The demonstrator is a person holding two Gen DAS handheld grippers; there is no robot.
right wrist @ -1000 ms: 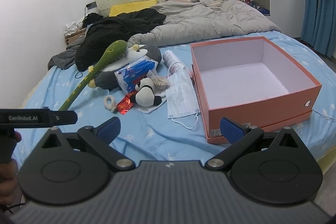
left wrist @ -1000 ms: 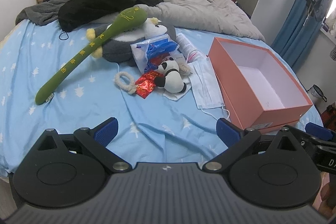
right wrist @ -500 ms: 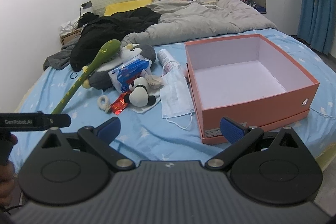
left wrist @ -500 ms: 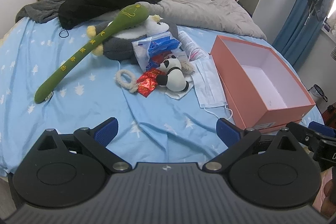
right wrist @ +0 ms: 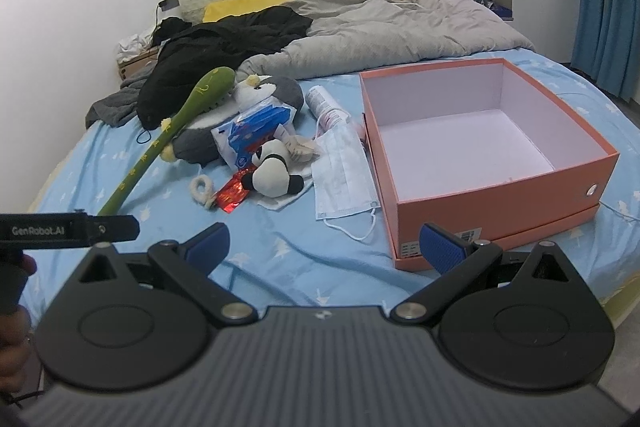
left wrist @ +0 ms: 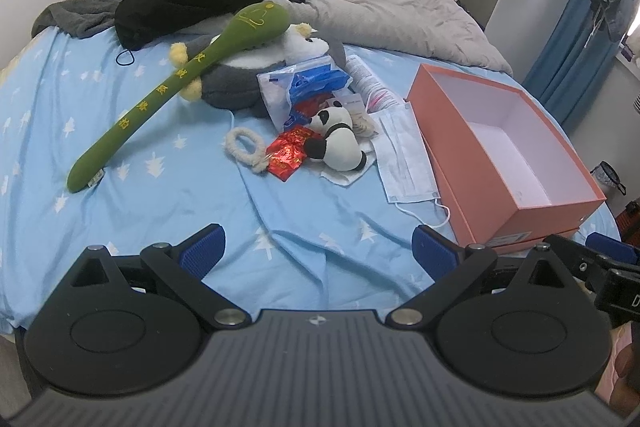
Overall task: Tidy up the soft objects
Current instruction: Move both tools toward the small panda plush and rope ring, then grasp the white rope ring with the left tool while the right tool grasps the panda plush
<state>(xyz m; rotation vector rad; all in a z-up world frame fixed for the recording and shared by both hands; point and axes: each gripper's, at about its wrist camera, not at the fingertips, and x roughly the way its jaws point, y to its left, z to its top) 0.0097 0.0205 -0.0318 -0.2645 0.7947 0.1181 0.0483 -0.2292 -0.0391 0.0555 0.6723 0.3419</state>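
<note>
1. The left hand-held gripper [left wrist: 316, 251] hovers over the near edge of the bed [left wrist: 160, 187], its blue pads spread wide apart and holding nothing.
2. The right hand-held gripper [right wrist: 326, 247] hangs over the same near edge, just right of the left one; its pads are also wide apart and empty.
3. The soft things lie in a loose pile mid-bed: a panda plush [left wrist: 340, 143] on a white cloth, a long green plush [left wrist: 180, 83] stretching to the far left, and a grey penguin plush [left wrist: 240, 83] partly under it.
4. Just beside the panda are a red foil packet [left wrist: 288, 155], a cream fabric ring [left wrist: 244, 147], a blue-and-white plastic pouch [left wrist: 304, 87] and a face mask [left wrist: 404, 151].
5. The orange box [right wrist: 500, 195] stands open on the right of the pile, touching the mask's edge, and nothing is in it.
6. In my judgement the task is at its start: this is the approach, with no item yet picked.
7. The next move likely calls for one gripper to reach far over the sheet, close on the panda plush, the nearest soft toy, and carry it right into the box; the foil and cloth touching it could drag along.
</note>
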